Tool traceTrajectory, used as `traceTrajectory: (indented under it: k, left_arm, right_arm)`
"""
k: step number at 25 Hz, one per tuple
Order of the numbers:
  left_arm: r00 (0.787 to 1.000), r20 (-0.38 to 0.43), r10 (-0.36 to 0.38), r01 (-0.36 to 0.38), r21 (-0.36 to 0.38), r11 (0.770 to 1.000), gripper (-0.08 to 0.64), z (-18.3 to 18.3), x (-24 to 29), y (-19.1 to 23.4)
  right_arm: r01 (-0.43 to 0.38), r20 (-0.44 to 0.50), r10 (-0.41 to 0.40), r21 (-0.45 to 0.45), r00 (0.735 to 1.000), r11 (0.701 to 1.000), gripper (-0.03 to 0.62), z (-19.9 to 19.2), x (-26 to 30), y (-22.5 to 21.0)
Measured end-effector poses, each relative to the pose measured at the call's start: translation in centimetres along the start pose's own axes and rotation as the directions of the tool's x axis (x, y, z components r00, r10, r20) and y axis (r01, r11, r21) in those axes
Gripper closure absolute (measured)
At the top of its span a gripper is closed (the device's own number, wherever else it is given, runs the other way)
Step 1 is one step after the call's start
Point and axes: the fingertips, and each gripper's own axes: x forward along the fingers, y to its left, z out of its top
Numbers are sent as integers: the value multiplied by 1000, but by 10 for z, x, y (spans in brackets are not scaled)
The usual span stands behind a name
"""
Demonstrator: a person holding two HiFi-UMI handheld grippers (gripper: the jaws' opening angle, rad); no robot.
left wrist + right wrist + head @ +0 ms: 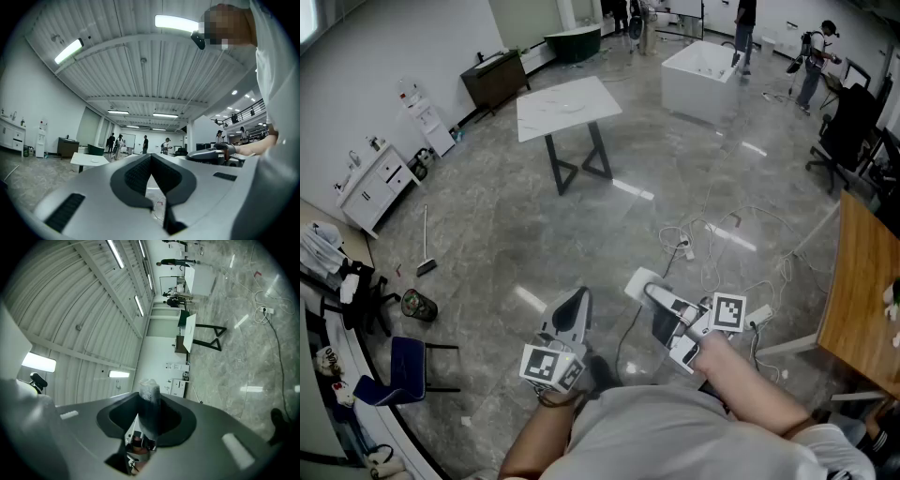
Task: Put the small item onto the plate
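My right gripper is shut on the small item, a dark wrapped packet with a pale crinkled end that sticks out past the pads. In the head view it hangs above the grey stone floor, its marker cube behind it. My left gripper hangs beside it, to the left, with its jaw tips together and nothing between them. No plate shows in any view.
A wooden table stands at the right edge. Cables and a power strip lie on the floor just ahead. Farther off are a white table with black legs and a white tub. At the left sit a blue chair and a white cabinet.
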Motion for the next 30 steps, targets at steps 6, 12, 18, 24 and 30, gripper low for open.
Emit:
traceTrajectory:
  k: [6,12,18,24,30]
  left_arm:
    - [1000,1,0,0,-11,1000,554,-1,10,28]
    - [999,-5,-33,33,-17,999,554,7,27,77]
    - [996,-13,-86,86,-24,996,554,22,38,136]
    - [995,-21,-97,97,-11,995,554,31,35,200]
    - [996,-13,-93,93,-12,996,554,42,43,248]
  right_arm:
    - [13,1,-13,-2,1000,1000,488,5,24,-13]
    - [24,13,-24,-12,1000,1000,488,14,81,-24]
    - [21,46,-21,-19,999,1000,488,18,146,-27]
    - [25,79,-23,-24,997,999,488,16,203,-39]
    - [36,74,-34,-32,997,999,488,15,253,-53]
